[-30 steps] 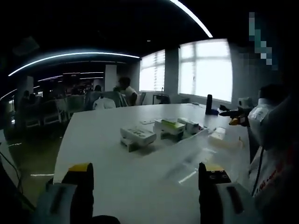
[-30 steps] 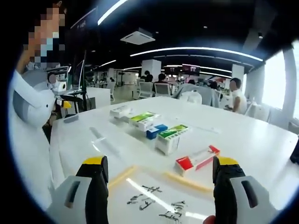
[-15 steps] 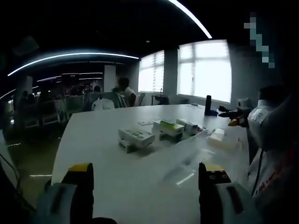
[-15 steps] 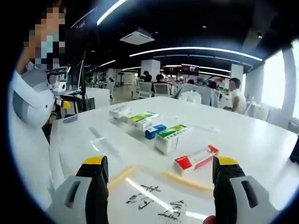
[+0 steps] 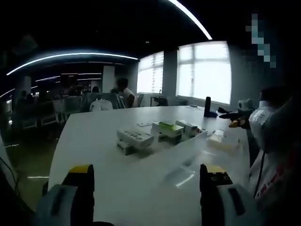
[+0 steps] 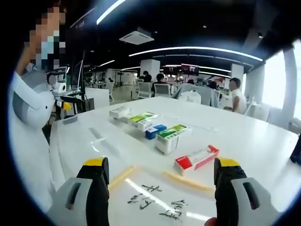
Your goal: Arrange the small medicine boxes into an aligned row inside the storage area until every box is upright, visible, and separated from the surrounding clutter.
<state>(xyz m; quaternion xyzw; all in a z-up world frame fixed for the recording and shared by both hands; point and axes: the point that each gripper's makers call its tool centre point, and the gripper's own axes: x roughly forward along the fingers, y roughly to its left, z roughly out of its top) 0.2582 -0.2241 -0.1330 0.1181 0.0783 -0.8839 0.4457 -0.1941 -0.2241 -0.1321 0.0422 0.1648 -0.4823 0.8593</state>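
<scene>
5 small cardboard medicine boxes lie flat in a loose cluster on a smooth white table [image 6: 263, 136]: a red-and-white box [image 6: 196, 157] nearest, a green-topped white box [image 6: 168, 138], a blue box [image 6: 154, 131], another green-and-white box [image 6: 141, 120] and a plain white box [image 6: 119, 111] farthest. A strip of tan tape [image 6: 189, 181] marks the glossy surface before handwritten characters. The right gripper [image 6: 160, 188] and left gripper [image 5: 146, 190] both hover released, jaws wide, holding nothing. Behind, a dim open office with chairs, curved ceiling lights and bright windows [image 5: 204, 73]
</scene>
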